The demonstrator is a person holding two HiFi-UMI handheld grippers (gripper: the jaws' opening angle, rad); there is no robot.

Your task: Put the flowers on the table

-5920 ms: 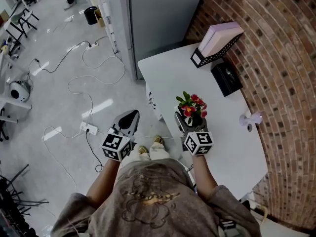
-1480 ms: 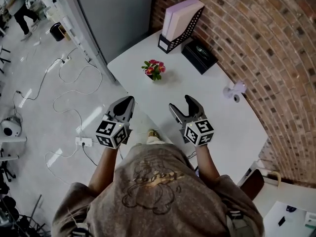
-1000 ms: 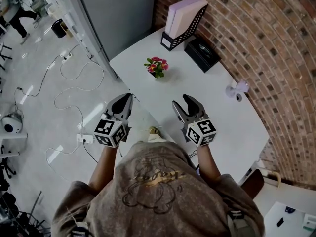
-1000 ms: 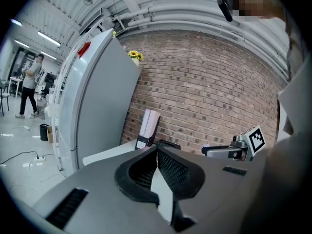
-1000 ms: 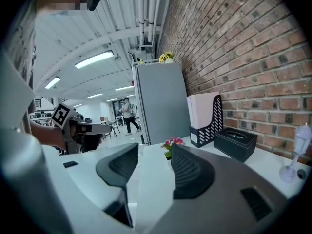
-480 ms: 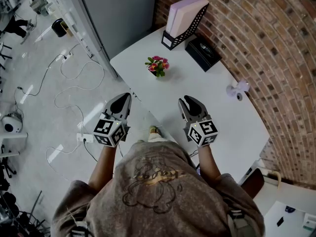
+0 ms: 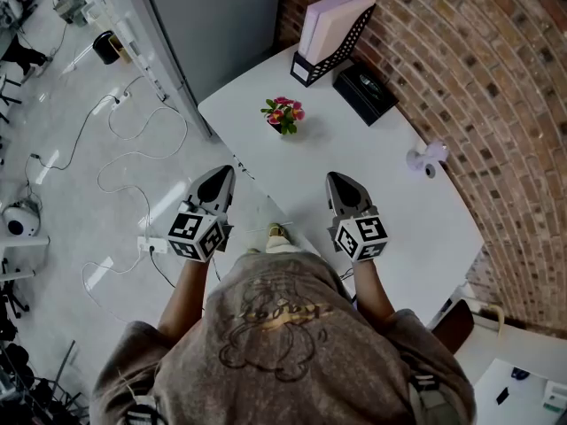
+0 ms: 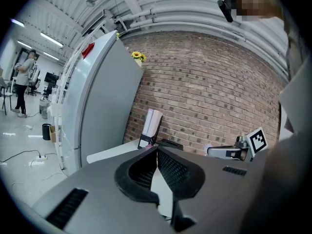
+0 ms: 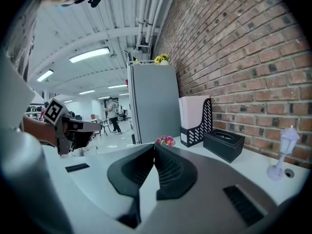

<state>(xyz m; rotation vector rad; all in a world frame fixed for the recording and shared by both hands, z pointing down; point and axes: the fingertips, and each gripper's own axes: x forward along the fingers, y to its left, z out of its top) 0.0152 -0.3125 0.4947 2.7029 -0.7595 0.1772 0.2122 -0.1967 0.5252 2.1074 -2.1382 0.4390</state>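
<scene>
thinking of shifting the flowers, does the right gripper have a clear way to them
Probably yes. Only bare table lies between the right gripper and the flowers, which stand upright with nothing close beside them. Its jaws are shut and empty, so they must open first.

the head view looks steeply down from over the person (image 7: pixel 275 343) onto the curved white table (image 7: pixel 399 211) by the red brick wall (image 7: pixel 496 78). each gripper view sits low behind its own jaws, facing that table; all share the black perforated file holder (image 7: pixel 344 41).
</scene>
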